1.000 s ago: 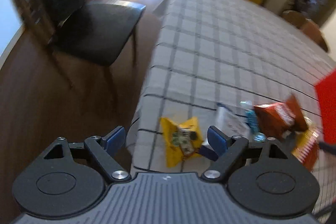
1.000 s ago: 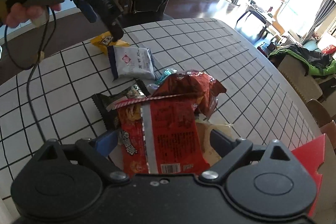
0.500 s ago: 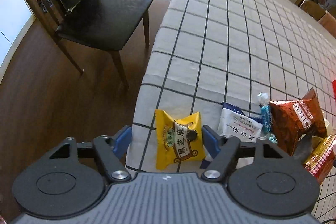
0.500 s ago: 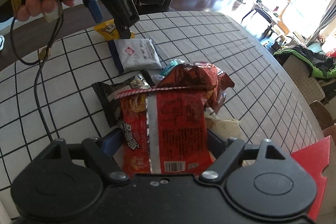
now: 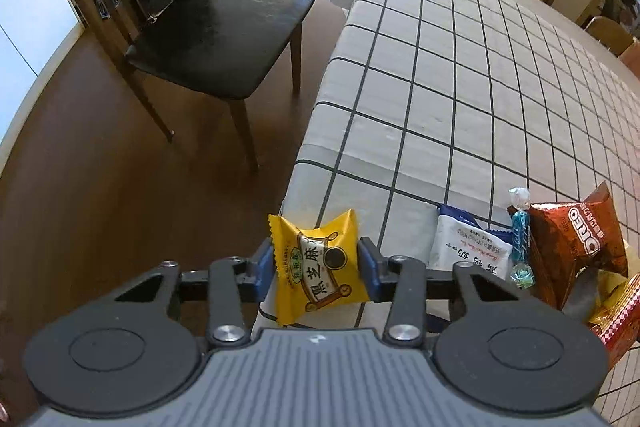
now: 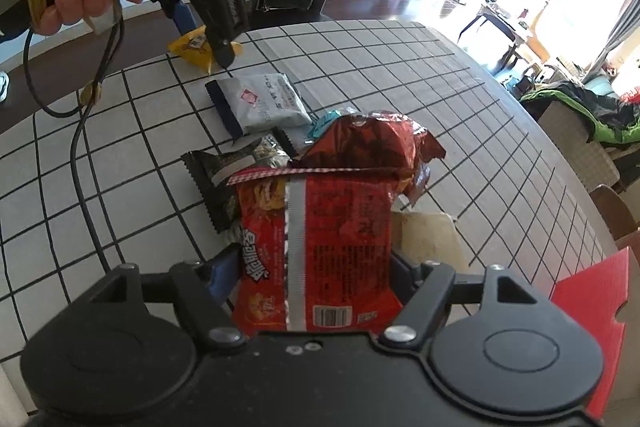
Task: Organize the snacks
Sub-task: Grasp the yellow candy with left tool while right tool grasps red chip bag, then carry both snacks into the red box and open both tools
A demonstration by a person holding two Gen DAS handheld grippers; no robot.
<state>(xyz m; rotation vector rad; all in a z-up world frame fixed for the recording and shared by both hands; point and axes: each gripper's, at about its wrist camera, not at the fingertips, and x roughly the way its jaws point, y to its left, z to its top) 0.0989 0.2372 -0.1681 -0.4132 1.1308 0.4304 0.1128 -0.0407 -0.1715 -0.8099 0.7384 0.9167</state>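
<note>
The left tool (image 5: 318, 265) is pointing steeply down at the surface (image 5: 460, 99) edge, its jaws having just been closing, now pinching the yellow packet (image 5: 320, 267). Rightward, the right tool (image 6: 314, 267) is clamping the red snack bag (image 6: 320, 247), jaws likewise closing.

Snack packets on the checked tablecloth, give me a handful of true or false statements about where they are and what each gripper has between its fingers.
1. The yellow packet sits between the left gripper fingers. True; the fingers have just been closing on it.
2. The yellow packet lies in the middle of the table. False; it lies at the edge of the checked tablecloth, nearest the black chair.
3. The right gripper has the red snack bag between its fingers. True; they have just been closing.
4. The white packet lies on top of the red snack bag. False; it lies flat on the cloth, between the yellow packet and the pile.
5. The Oreo bag is blue. False; it is brown-orange.
</note>
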